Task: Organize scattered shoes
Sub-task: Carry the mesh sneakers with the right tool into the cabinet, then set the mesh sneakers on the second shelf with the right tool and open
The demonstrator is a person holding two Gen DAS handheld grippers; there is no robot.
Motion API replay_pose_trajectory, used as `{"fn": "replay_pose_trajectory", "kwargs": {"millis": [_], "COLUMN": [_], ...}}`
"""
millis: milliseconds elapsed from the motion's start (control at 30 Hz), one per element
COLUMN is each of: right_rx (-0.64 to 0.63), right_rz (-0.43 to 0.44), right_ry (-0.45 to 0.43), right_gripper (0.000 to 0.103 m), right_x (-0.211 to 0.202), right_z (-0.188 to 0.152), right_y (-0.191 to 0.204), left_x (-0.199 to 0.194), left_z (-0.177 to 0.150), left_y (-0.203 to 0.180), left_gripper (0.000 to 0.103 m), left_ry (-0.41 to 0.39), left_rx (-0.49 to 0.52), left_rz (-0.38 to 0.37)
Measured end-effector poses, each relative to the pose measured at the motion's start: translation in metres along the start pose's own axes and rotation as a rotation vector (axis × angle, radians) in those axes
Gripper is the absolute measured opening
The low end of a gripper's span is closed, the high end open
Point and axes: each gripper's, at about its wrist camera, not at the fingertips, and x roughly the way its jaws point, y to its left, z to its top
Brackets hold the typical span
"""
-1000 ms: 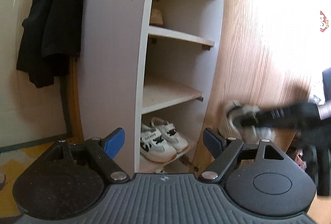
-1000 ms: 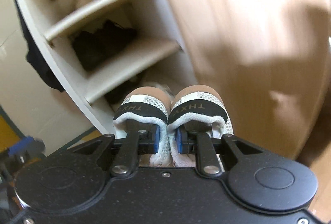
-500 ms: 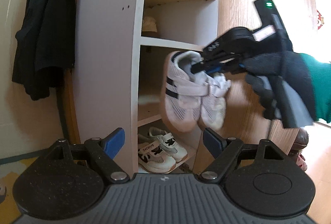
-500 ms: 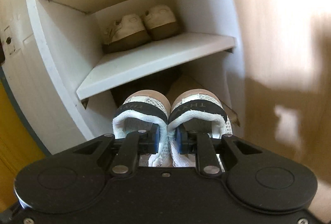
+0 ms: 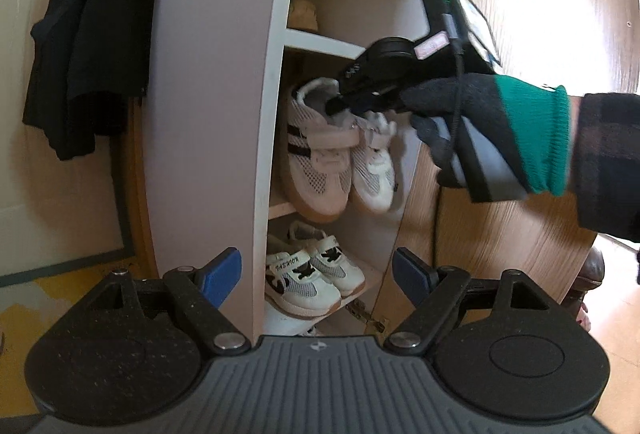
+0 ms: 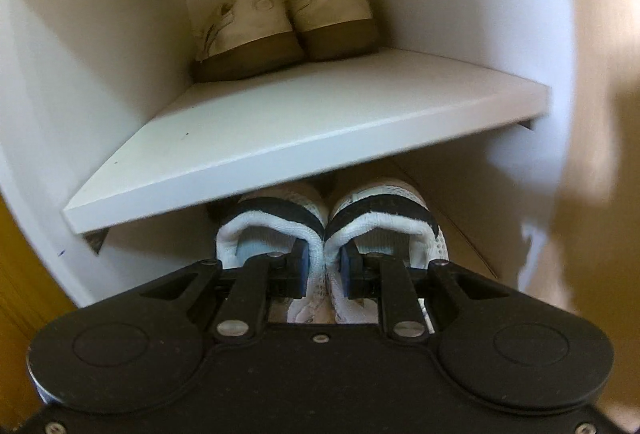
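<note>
Right claw [image 6: 324, 268] clamped on inner collars of white pair [image 5: 336, 161], hanging toes-down at mouth of middle shelf [image 5: 280, 207]; left claw [image 5: 316, 274] apart, idle. Risks: toes snagging on shelf edge, pinched collars slipping, one shoe dropping onto lower pair [image 5: 312, 282]

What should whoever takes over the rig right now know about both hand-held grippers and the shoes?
Right hand-held gripper: shut on the white mesh pair, pinching their inner collars together, toes hanging down inside the cabinet's middle compartment.
Left hand-held gripper: open, empty, held back in front of the cabinet.
Done: white-and-black sneakers on the bottom shelf; beige pair on the shelf above.
Left: set the held pair down and release.
</note>
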Motion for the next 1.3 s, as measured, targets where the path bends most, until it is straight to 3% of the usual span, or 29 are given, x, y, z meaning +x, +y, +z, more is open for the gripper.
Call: {"fn": "replay_pose_trajectory", "kwargs": {"millis": [233, 333, 500, 600, 867, 1000, 1300], "right_rx": [-0.036, -0.047, -0.06, -0.058, 0.014, 0.045, 0.039], "right_rz": [-0.023, -0.038, -0.064, -0.074, -0.039, 0.002, 0.012], "right_ry": [0.004, 0.002, 0.003, 0.009, -0.066, -0.103, -0.045], "right_gripper": [0.018, 0.022, 0.051, 0.054, 0.065, 0.075, 0.075], "right_x": [0.028, 0.039, 0.05, 0.049, 0.004, -0.032, -0.045], "right_z": [0.0, -0.002, -0.002, -0.001, -0.015, -0.042, -0.099], "right_y": [0.005, 0.007, 0.013, 0.013, 0.008, 0.01, 0.013], "left_x": [0.002, 0.004, 0.004, 0.003, 0.0, -0.001, -0.001], "left_z": [-0.002, -0.002, -0.002, -0.001, -0.001, 0.0, 0.0], "left_y": [0.003, 0.004, 0.006, 0.007, 0.009, 0.009, 0.003], "left_gripper": [0.083, 0.083, 0.083, 0.083, 0.083, 0.083, 0.083], "left_ry": [0.011, 0.017, 0.019, 0.017, 0.009, 0.005, 0.008], "left_rx": [-0.023, -0.027, -0.032, -0.034, -0.03, -0.031, -0.021], "left_rz": [-0.007, -0.008, -0.005, 0.001, 0.001, 0.005, 0.0]}}
